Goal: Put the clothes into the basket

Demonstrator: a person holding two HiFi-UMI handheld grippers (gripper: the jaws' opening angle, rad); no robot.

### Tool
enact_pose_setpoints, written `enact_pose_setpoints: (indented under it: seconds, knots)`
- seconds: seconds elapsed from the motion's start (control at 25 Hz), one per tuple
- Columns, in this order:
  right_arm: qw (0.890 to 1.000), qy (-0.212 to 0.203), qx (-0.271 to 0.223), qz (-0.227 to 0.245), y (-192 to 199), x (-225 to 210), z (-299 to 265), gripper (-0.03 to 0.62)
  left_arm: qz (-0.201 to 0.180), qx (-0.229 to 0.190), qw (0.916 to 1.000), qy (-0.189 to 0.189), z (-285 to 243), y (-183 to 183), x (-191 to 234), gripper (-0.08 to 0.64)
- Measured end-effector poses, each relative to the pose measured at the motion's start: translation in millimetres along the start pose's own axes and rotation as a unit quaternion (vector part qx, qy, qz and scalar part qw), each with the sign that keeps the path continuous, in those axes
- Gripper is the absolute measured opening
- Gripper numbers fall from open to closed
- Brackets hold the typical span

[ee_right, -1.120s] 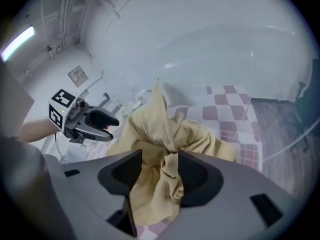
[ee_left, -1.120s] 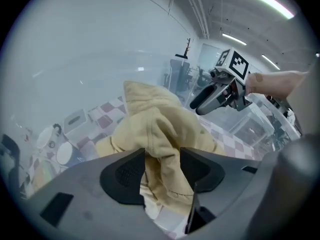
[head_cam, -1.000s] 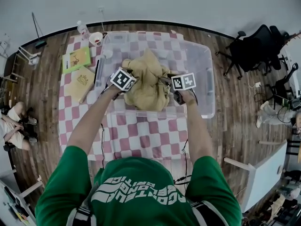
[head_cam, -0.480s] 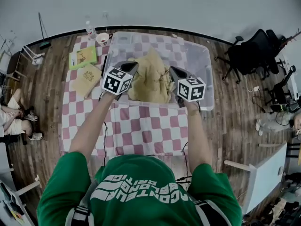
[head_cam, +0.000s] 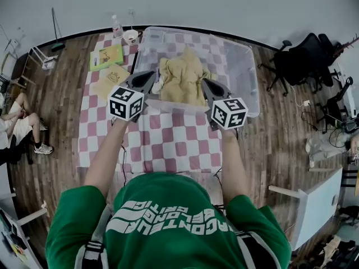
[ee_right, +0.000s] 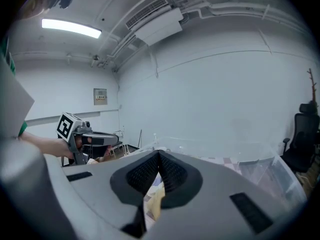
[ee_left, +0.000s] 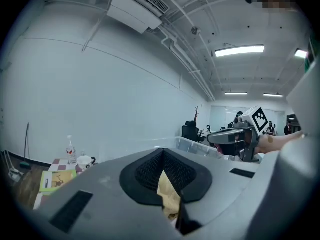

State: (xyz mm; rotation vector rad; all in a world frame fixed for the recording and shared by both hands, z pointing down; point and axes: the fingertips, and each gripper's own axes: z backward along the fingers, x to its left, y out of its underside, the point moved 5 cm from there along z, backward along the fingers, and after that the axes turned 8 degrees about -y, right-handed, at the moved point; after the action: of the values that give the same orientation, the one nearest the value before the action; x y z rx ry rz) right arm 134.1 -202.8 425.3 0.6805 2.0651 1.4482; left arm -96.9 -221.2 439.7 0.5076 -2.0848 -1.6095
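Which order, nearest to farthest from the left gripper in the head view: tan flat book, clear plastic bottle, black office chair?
1. Tan flat book, just left of the left gripper.
2. Clear plastic bottle, far-left corner.
3. Black office chair, far right.

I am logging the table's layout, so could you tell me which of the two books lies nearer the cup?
The green book, just left of the cup; the tan book lies on the near side of it, farther from the cup.

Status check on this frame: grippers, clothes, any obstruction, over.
Left gripper and right gripper both shut. Mustard-yellow crumpled garment lies inside clear plastic bin. Nothing blocking the bin.
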Motion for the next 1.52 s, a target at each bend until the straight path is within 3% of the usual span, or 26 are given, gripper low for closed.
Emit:
enact_pose_setpoints:
  seconds: [0.64, 1.52]
  knots:
    - [1.000, 0.004, 0.011, -0.027, 46, 65, -11, 0.008, 0.025, 0.008, 0.9995, -0.014, 69, 40, 34, 0.005]
    - [0.999, 0.013, 0.014, -0.039, 63, 70, -15, 0.008, 0.021, 0.015, 0.9997, -0.004, 73, 51, 35, 0.005]
